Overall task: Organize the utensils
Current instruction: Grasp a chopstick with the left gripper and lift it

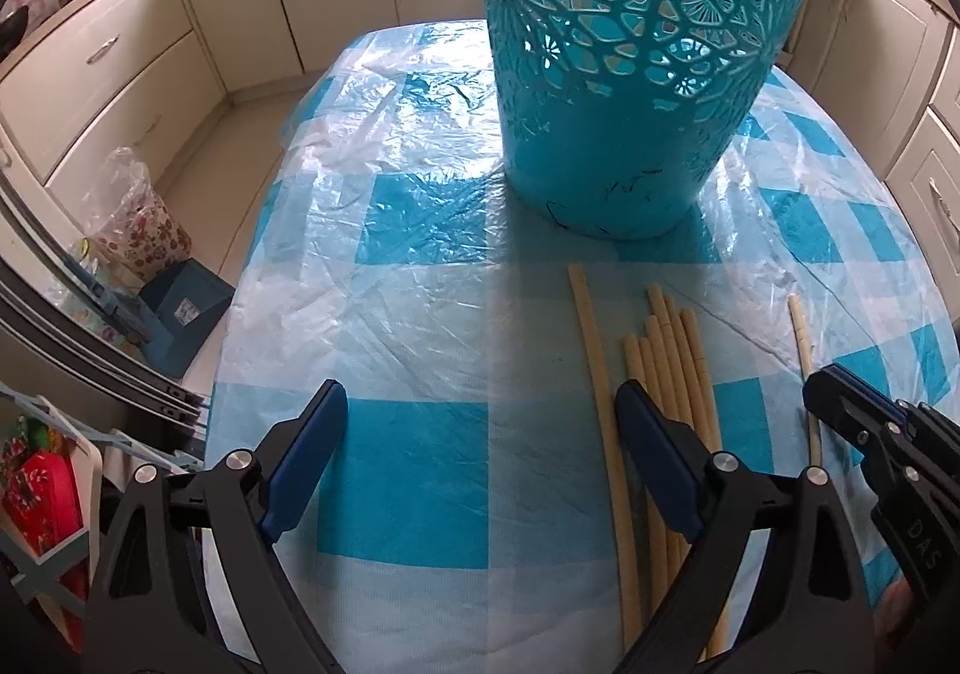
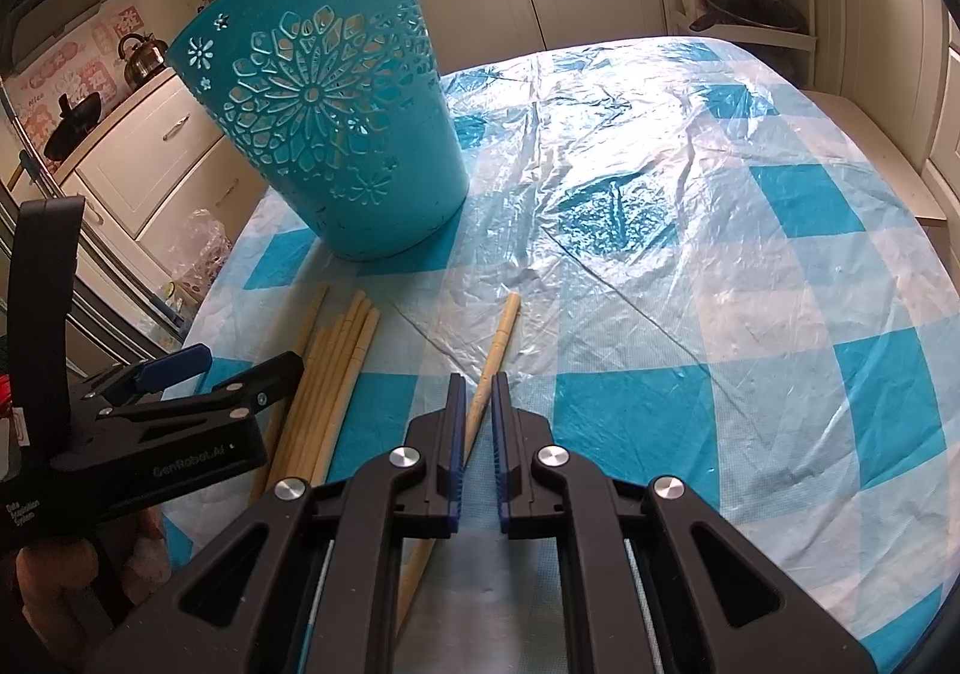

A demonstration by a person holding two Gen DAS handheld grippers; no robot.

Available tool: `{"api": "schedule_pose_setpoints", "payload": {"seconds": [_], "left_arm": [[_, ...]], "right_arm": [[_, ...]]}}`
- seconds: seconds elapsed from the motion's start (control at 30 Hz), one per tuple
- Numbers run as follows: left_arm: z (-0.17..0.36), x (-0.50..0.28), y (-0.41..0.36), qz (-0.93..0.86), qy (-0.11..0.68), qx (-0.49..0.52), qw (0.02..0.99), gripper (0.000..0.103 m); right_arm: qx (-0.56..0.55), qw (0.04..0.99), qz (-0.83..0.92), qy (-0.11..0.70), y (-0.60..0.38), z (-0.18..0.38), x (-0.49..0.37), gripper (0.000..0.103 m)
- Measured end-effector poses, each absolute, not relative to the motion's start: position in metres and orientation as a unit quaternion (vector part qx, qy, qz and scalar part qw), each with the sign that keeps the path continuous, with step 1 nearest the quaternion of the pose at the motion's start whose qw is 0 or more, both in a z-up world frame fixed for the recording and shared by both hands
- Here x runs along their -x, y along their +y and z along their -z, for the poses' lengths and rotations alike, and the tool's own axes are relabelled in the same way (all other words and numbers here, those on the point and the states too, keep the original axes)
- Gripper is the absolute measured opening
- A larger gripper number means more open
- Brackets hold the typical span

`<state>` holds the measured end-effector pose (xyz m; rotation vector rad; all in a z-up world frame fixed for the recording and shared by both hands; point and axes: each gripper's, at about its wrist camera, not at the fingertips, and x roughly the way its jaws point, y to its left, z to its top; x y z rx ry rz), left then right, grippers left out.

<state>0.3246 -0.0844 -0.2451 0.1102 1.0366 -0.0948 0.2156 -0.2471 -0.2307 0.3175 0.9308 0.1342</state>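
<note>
Single chopstick [image 2: 493,350] lies flat on the checked tablecloth [image 2: 780,314], running between the right gripper [image 2: 478,392] fingers, which are nearly closed around it; real pinch or not, can't tell. Bundle of about 6 chopsticks [image 1: 666,368] sits just beyond the left gripper [image 1: 483,422] right finger, 1 loose stick beside it. Left fingers wide apart, nothing between them, likely waiting its turn. Teal basket [image 2: 318,122] upright ahead of both, likely the drop target
</note>
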Motion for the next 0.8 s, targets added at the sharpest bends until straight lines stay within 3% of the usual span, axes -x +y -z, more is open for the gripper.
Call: {"api": "schedule_pose_setpoints", "payload": {"seconds": [0.07, 0.37, 0.4, 0.5, 0.8], "left_arm": [[0.244, -0.329, -0.085, 0.048, 0.495, -0.054, 0.866, 0.083], [0.240, -0.344, -0.099, 0.083, 0.500, -0.059, 0.860, 0.046], [0.239, -0.344, -0.101, 0.088, 0.501, -0.061, 0.859, 0.039], [0.238, -0.342, -0.112, 0.115, 0.507, -0.078, 0.851, 0.007], [0.234, -0.332, -0.108, 0.122, 0.517, -0.081, 0.843, 0.005]], "right_arm": [[-0.152, 0.879, -0.064, 0.447, -0.247, 0.231, -0.216, 0.009], [-0.155, 0.879, -0.064, 0.447, -0.248, 0.231, -0.217, 0.009], [-0.155, 0.879, -0.065, 0.447, -0.247, 0.231, -0.217, 0.009], [-0.155, 0.878, -0.065, 0.447, -0.247, 0.231, -0.218, 0.009], [-0.156, 0.879, -0.066, 0.445, -0.246, 0.231, -0.219, 0.009]]}}
